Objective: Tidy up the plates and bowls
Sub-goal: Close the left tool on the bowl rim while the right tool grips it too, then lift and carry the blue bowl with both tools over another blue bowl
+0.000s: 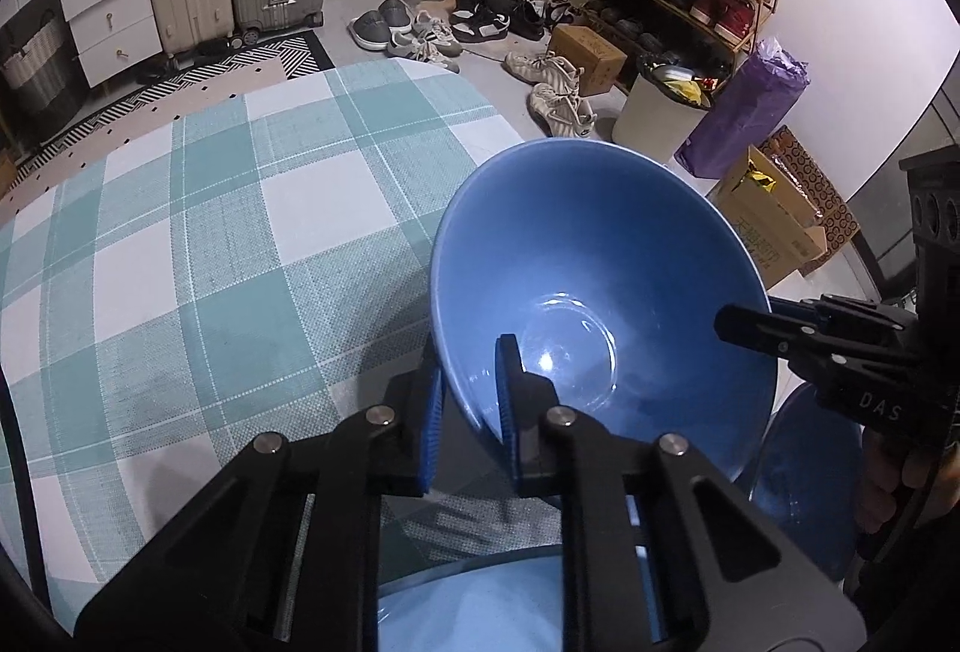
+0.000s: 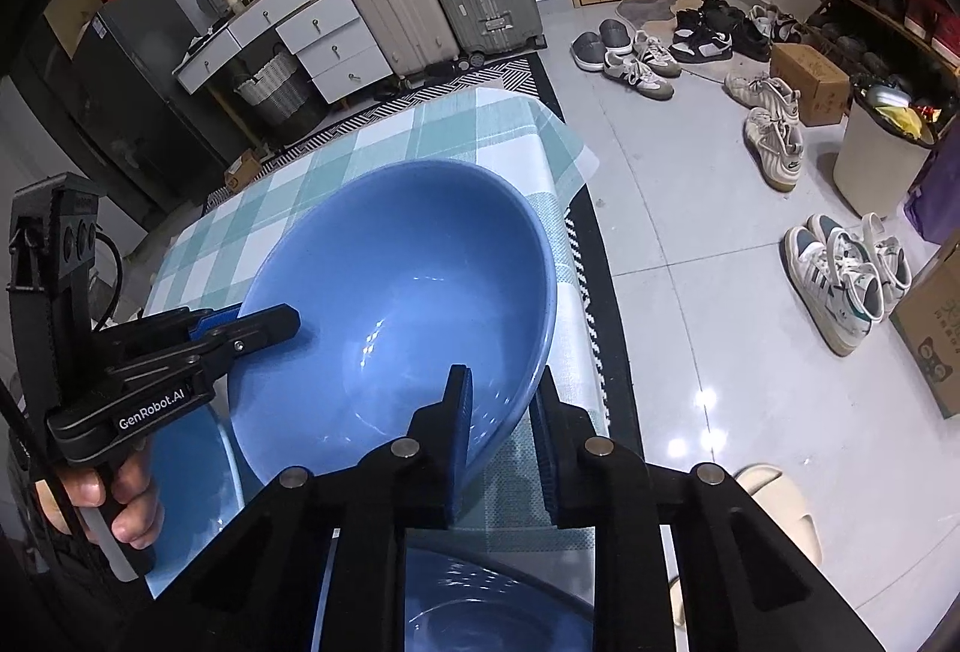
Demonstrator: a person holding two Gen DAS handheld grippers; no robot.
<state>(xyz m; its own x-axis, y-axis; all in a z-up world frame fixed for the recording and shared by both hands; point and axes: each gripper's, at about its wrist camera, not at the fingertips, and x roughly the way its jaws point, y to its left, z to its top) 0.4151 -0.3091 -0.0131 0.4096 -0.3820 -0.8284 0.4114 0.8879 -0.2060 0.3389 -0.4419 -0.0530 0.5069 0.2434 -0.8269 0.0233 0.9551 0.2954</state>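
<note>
The large glossy blue ceramic bowl (image 1: pixel 600 286) hung tilted above the teal-and-white checked tablecloth (image 1: pixel 198 244), gripped on opposite rims: the left gripper (image 1: pixel 471 388) and the right gripper (image 2: pixel 504 430) each had jaws closed across the wall, 1 finger inside, 1 outside. More blue dishes (image 2: pixel 498 604) lay directly below, probably the stack it belonged on. Keeping both grips level and lowering evenly would have suited nesting it. Readable writing: "GenRobot.AI" on the left gripper's body, "DAS" on the right's.
</note>
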